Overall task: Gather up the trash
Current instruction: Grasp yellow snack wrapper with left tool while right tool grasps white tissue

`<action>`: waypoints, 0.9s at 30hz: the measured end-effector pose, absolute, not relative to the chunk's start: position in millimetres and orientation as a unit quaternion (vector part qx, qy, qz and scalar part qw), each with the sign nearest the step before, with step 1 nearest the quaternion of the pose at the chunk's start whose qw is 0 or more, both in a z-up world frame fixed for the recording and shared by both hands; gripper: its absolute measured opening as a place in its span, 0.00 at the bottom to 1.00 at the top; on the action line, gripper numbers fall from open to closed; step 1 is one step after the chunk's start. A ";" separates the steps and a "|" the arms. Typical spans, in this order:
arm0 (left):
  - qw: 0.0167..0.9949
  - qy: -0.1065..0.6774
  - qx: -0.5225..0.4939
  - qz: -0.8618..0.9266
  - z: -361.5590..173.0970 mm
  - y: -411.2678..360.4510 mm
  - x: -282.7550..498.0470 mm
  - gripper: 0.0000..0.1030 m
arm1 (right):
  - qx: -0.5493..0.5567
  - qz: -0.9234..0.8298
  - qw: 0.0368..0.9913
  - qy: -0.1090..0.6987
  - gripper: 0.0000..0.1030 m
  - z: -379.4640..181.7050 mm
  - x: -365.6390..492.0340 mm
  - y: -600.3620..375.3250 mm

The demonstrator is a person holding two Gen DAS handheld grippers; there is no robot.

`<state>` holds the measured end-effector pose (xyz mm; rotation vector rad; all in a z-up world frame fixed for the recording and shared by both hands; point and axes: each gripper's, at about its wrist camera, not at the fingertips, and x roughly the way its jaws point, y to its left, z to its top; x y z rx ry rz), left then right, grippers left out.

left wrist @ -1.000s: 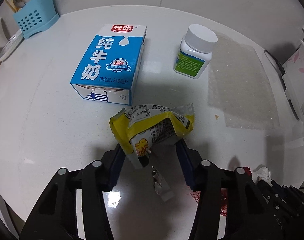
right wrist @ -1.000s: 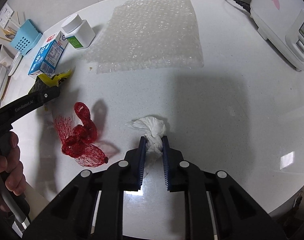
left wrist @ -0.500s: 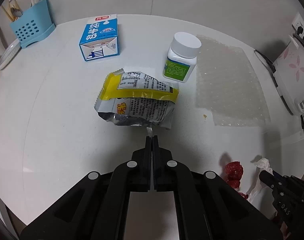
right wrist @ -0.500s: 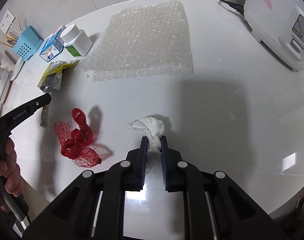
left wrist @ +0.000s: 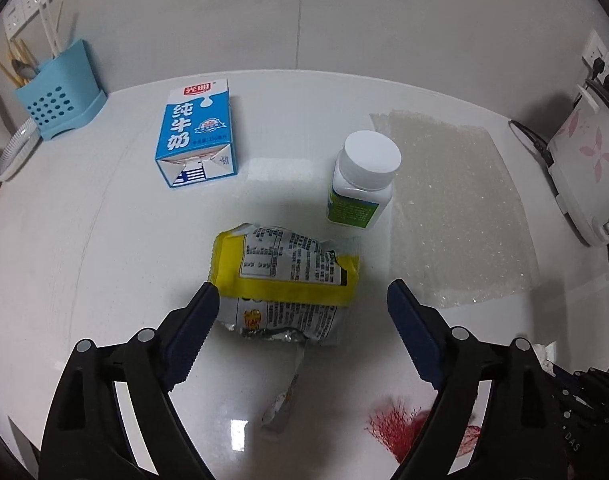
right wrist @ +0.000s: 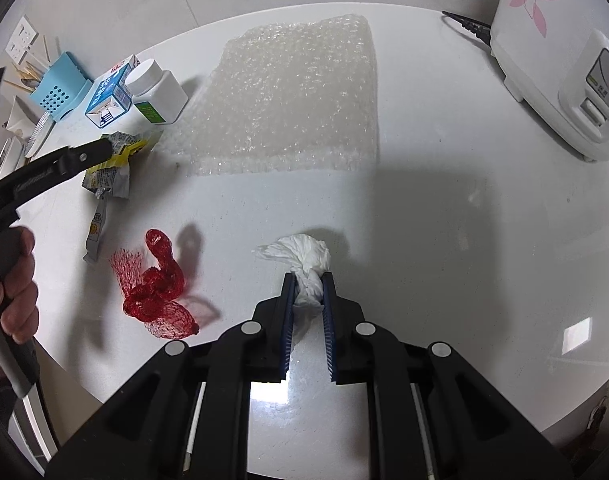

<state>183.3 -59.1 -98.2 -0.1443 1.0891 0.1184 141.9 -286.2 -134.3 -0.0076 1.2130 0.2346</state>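
A crumpled yellow and silver snack wrapper (left wrist: 284, 280) lies on the white table (left wrist: 64, 260). My left gripper (left wrist: 302, 296) is open wide, its blue fingertips either side of the wrapper's near end. The wrapper also shows in the right wrist view (right wrist: 112, 164). My right gripper (right wrist: 309, 280) is shut on a twisted white tissue (right wrist: 304, 260). A red mesh net (right wrist: 156, 284) lies on the table left of the tissue; it also shows in the left wrist view (left wrist: 396, 428). A torn wrapper strip (left wrist: 282, 404) lies between my left fingers.
A blue milk carton (left wrist: 196, 136) and a white pill bottle (left wrist: 360, 180) stand behind the wrapper. A bubble wrap sheet (right wrist: 288, 96) lies mid-table. A white rice cooker (right wrist: 560, 60) is at the right, a blue utensil holder (left wrist: 60, 96) at the far left.
My left gripper was shut half a second ago and has opened wide, moving forward around the wrapper's near end. My right gripper keeps its hold on the tissue.
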 end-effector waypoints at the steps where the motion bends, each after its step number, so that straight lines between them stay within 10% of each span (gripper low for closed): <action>1: 0.846 0.525 -0.068 0.055 -103.7 -60.3 187.7 0.83 | -0.005 0.111 0.815 0.569 0.12 -134.0 143.7 -286.2; 27: 0.840 0.535 -0.036 0.081 -132.5 -59.7 209.9 0.44 | -0.028 0.126 0.816 0.563 0.12 -125.2 157.4 -280.2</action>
